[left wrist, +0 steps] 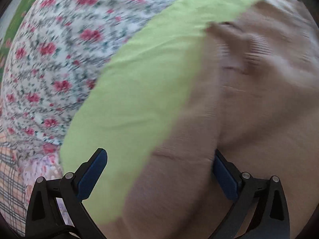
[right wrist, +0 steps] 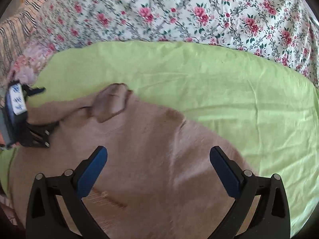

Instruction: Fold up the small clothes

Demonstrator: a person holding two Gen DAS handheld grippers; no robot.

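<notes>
A tan-brown knit garment lies spread on a light green cloth. A folded flap with a ribbed edge sticks up at its far side. In the left wrist view the garment fills the right half, blurred by motion. My left gripper is open just over the garment's edge, its right finger against a fold. It also shows at the left of the right wrist view. My right gripper is open and empty over the middle of the garment.
The green cloth lies on a white bedspread with red roses. A striped and plaid fabric lies at the far left; plaid fabric also shows in the left wrist view.
</notes>
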